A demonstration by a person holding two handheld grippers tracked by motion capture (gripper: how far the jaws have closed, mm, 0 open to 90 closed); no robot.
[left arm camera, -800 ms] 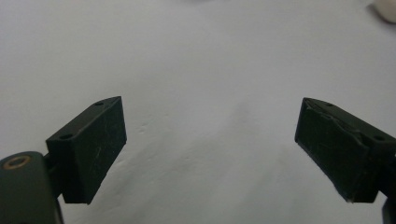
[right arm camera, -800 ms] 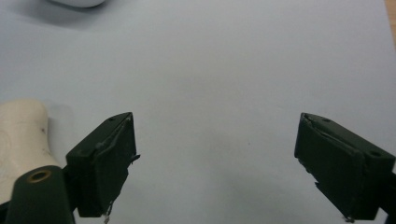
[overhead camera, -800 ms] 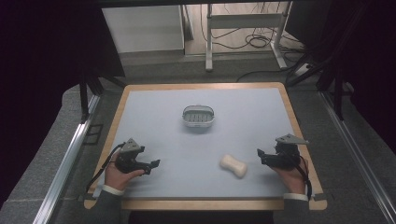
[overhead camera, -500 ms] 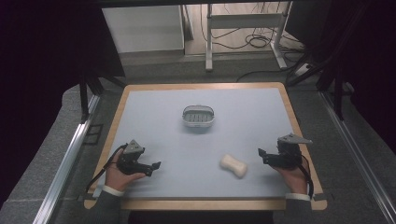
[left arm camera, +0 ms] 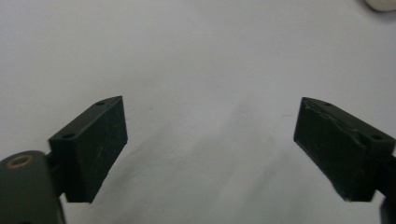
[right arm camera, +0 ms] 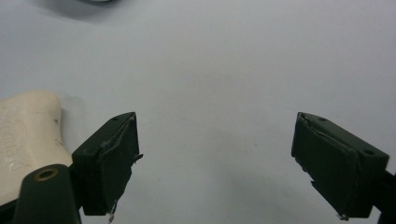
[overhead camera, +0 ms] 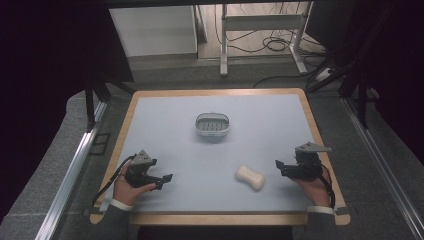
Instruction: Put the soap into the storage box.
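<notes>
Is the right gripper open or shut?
Open. The right gripper has its jaws wide apart over bare table, with the soap just outside them.

Overhead forward-down; two close tabletop views

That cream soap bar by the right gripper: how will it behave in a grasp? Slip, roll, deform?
The soap bar looks solid and waisted, so it is probably rigid, and jaws across the waist should seat well. Its smooth rounded surface may slip. It lies flat on the table, so it likely slides rather than rolls if the right gripper nudges it.
</notes>
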